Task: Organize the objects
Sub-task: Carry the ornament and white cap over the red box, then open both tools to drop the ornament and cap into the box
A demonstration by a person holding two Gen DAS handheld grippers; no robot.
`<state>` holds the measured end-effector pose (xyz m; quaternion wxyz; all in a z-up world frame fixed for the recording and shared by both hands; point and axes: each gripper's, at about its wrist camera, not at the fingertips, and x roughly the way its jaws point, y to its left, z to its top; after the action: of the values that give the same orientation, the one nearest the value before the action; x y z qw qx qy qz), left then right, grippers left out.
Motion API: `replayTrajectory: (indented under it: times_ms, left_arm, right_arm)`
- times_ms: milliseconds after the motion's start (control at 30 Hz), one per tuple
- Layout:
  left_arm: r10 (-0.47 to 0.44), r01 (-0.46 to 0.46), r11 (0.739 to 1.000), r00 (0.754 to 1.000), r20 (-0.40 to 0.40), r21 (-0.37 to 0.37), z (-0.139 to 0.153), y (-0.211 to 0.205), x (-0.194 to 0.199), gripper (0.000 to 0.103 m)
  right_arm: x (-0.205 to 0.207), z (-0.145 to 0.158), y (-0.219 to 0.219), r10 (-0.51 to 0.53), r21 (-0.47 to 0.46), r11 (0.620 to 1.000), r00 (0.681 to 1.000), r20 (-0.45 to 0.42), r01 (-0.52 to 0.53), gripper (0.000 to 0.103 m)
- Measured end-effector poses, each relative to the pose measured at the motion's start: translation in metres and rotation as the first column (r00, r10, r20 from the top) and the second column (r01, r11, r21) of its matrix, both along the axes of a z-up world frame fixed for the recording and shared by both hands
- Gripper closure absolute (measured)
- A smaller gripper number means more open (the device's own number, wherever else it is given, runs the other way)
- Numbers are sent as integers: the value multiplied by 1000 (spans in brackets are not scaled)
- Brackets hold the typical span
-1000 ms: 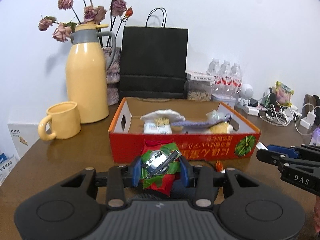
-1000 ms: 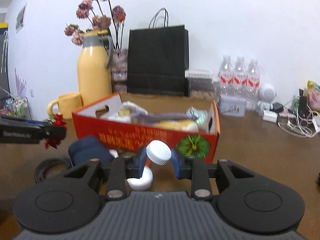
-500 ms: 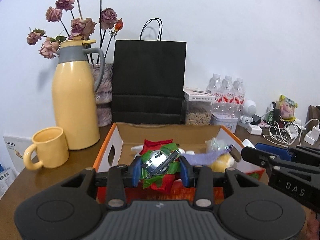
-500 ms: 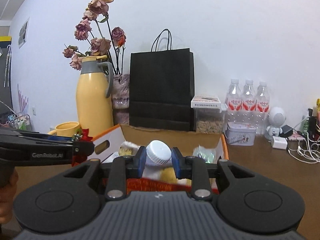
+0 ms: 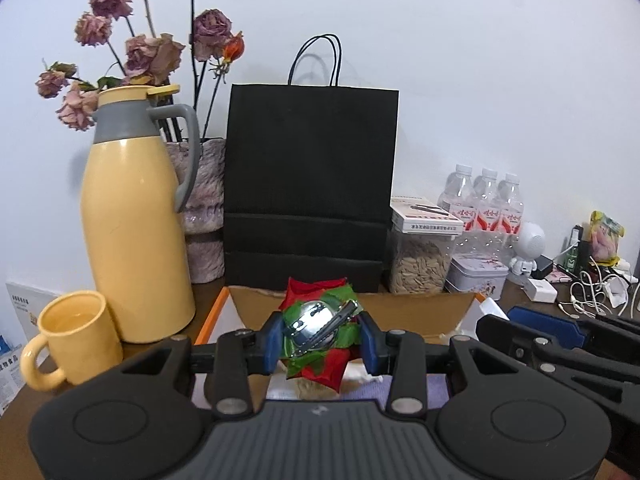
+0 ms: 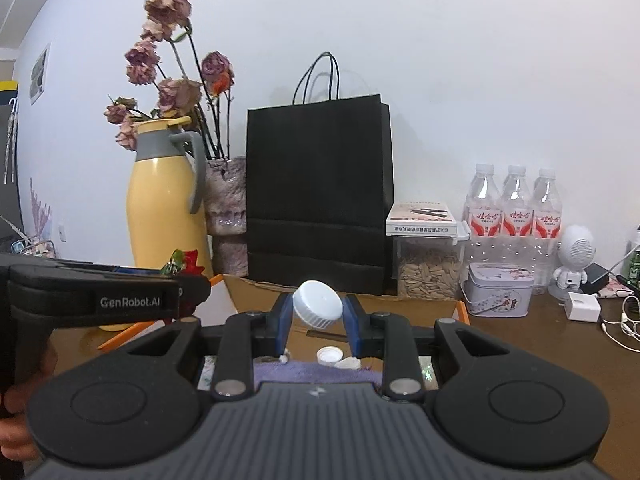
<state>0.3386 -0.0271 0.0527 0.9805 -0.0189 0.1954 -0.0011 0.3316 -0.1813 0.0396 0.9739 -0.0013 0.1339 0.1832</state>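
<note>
Red-and-green flower ornament [image 5: 316, 330] with a shiny silver piece at its centre sits clamped between the blue pads of your left hand-held gripper [image 5: 320, 338], held above the open cardboard box [image 5: 420, 312]. Your right hand-held gripper [image 6: 318, 320] is closed on a white ribbed bottle cap [image 6: 318, 304], tilted between its pads, also over the box. From the right wrist view, the left tool reaches in from the left edge with the red petals showing at its tip; from the left wrist view, the right tool comes in from the right, just beside the left one.

Beneath your grippers, the box holds a purple cloth [image 6: 316, 372], a small white cap [image 6: 329, 356] lying open side up and a few pale bits you cannot make out clearly. The box has an orange rim.

Behind the box stands a black paper bag [image 5: 310, 184] against the wall. To its left are a yellow thermos jug [image 5: 134, 220] with a grey collar and handle, a vase of dried roses [image 5: 204, 208] behind it, and a yellow mug [image 5: 70, 344] near the jug on the brown surface [image 6: 552, 344]. To the bag's right are a clear container of seeds [image 5: 420, 264] with a small carton on top, a decorated tin [image 6: 500, 290], three water bottles [image 6: 516, 208], a white robot figure [image 6: 574, 256], and a tangle of chargers and cables [image 5: 588, 296].
</note>
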Motion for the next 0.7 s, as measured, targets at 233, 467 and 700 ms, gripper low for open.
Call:
replayTrajectory:
  times_ms: [233,467,700]
  left_arm:
    - [3,-3,1000,1000,-30,21,-8,4,36,66]
    - [-8,11,999,998,-60,51,-19,4,58,66]
    - [-1,8,995,997,-75,99,-23,-1,62,36]
  right_arm:
    - [37,-9,1,-13,-11,1000,1000,-28,13,75]
    - [59,-23,3,-22,-40,999,996,-83,18,75]
    - [64,-29,4,-12,-52,999,992,-123,6,53]
